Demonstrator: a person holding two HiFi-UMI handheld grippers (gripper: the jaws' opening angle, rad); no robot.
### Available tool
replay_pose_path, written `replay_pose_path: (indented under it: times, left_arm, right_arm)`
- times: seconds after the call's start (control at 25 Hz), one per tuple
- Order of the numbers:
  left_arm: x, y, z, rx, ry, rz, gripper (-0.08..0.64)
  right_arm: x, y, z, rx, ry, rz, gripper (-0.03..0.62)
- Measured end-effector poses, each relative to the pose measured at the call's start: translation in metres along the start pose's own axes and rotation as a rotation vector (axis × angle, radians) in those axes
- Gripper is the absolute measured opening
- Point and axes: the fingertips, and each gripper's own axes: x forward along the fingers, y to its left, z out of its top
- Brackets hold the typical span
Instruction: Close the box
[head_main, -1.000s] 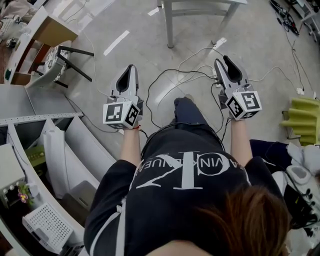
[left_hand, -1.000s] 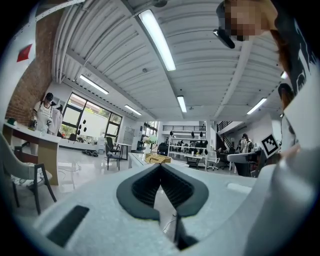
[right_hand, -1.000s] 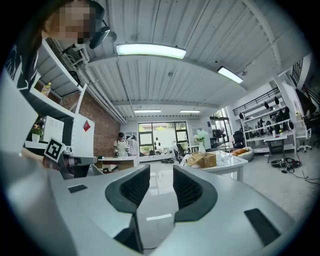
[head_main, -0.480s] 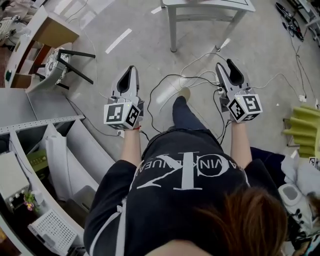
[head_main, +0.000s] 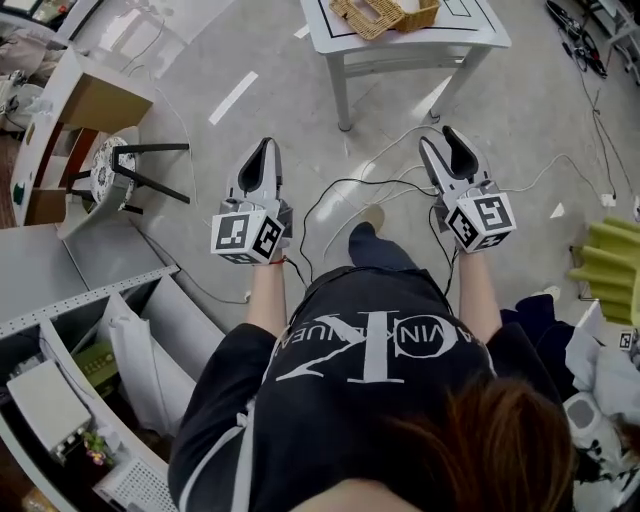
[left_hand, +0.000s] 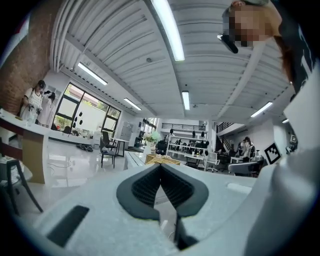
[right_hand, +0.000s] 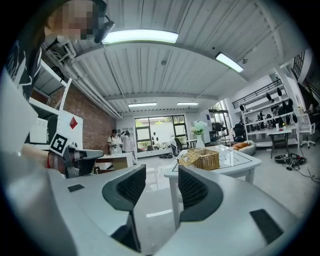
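Observation:
A woven wicker box (head_main: 385, 14) stands on a white table (head_main: 470, 30) at the top of the head view, well ahead of both grippers. It also shows in the right gripper view as a wicker box (right_hand: 202, 159) on the table (right_hand: 235, 162), and far off in the left gripper view (left_hand: 162, 160). My left gripper (head_main: 262, 148) is held level over the floor, its jaws (left_hand: 160, 166) meeting at the tips with nothing in them. My right gripper (head_main: 445, 140) points at the table; its jaws (right_hand: 161, 172) have just been opening and stand apart, empty.
Black and white cables (head_main: 350, 170) lie on the floor between me and the table. A chair with a patterned seat (head_main: 110, 165) and a wooden desk (head_main: 95, 75) stand at left, grey shelving (head_main: 60, 300) at lower left, a green object (head_main: 610, 260) at right.
The table with the wicker box has come into the head view and grown larger in both gripper views as both grippers moved toward it. The right jaws stand wider apart.

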Motion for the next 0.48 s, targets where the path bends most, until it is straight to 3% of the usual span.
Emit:
replay_pose_path:
  times: [0.48]
  left_arm:
    - [0.128,0.014,0.01,-0.001,-0.003,-0.053,0.008]
  right_arm:
    - [0.079,-0.075,0.004,-0.024,0.047,-0.014,0.204]
